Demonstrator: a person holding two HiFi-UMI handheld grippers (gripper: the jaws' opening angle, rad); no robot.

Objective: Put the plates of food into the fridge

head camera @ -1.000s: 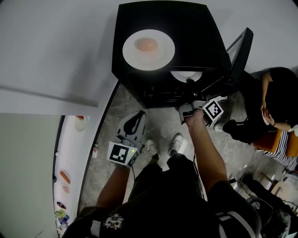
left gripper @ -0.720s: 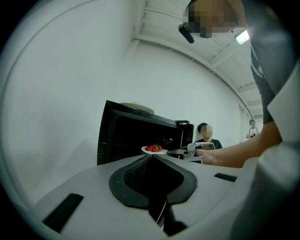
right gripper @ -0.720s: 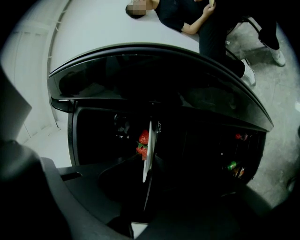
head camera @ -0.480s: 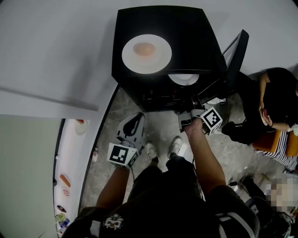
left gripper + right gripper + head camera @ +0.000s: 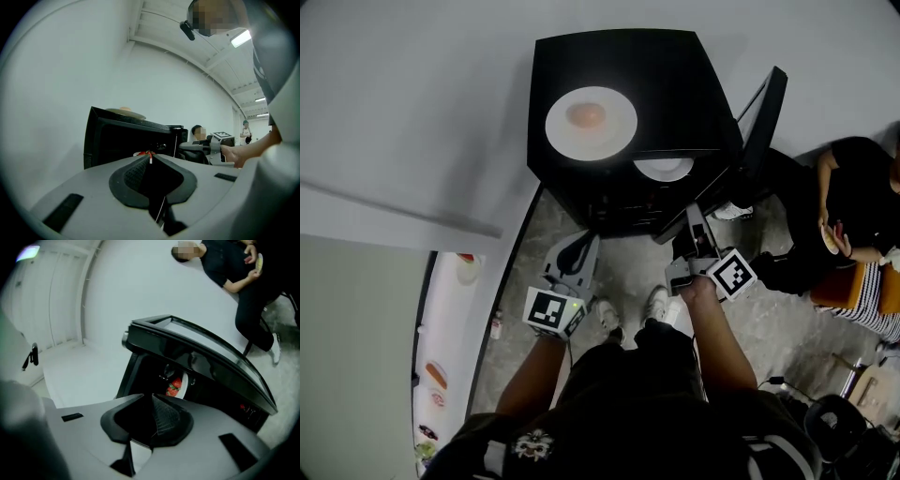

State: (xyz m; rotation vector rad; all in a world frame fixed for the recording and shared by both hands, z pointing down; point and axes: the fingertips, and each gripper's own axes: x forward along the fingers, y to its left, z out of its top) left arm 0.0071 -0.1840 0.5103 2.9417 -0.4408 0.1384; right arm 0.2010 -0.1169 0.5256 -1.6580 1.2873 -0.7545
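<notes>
**One plate in the fridge, one on its top**

Grey speckled floor [image 5: 628, 248] and a plain white wall [image 5: 412, 94] surround a small black fridge [image 5: 675, 84], whose door [image 5: 764, 112] stands open at the right of the head view. On the fridge's flat top lies a white plate [image 5: 592, 123] carrying a pale pink lump of food [image 5: 586, 114]. A second white plate [image 5: 664, 169] sits inside, just behind the front edge. The right gripper view shows that plate holding red food [image 5: 174, 387] in the dark interior.

The left claw [image 5: 581, 242] hangs in front of the fridge, low and to the left, well apart from both plates. Its jaws are pressed together with nothing between them, and its own view looks past them to the fridge and the plate on top [image 5: 124, 111].

The right claw [image 5: 694, 225] is near the open door and points at the interior. Its jaws have just been closing and stand a little apart, gripping nothing. The inner plate lies beyond their tips, not touched.

A person in black [image 5: 853, 216] sits off to the right.
</notes>
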